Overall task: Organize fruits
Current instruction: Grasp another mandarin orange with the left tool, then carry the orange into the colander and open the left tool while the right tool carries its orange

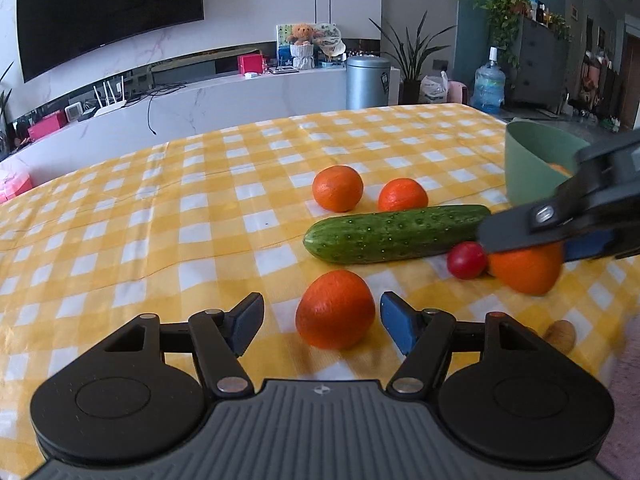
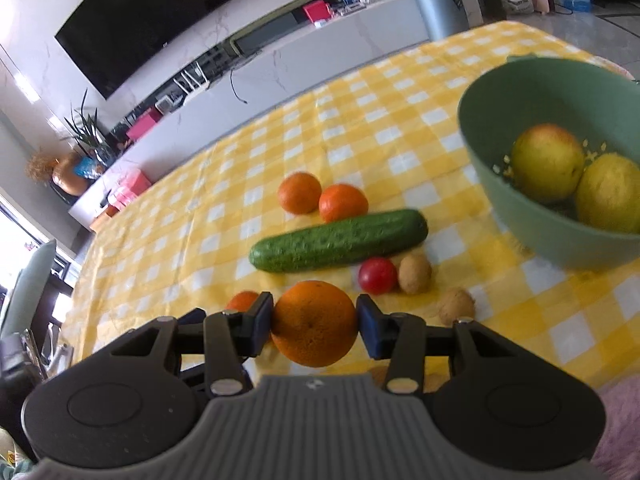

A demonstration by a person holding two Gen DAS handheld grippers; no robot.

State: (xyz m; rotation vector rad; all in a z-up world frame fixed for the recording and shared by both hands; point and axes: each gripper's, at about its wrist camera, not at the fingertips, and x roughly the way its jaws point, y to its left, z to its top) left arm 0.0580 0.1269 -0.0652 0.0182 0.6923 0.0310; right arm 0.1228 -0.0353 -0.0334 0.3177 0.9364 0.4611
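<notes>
Right tongs (image 2: pixel 315 322) clamp orange (image 2: pixel 314 323); green bowl (image 2: pixel 500 184) beyond.

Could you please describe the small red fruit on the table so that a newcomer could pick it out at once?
Start at the long green cucumber lying across the yellow checked tablecloth. Just on the near side of its right end sits a small red tomato, with a brownish kiwi right beside it. It is the only red, glossy thing there; the other round fruits nearby are orange or brown.

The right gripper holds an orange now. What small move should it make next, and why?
Probably carry the orange toward the green bowl and stop above it. The right gripper is shut on the orange, and the bowl, off to its right, already holds two yellowish fruits. The cucumber and red tomato lie ahead, so a slight lift first seems wise.
</notes>
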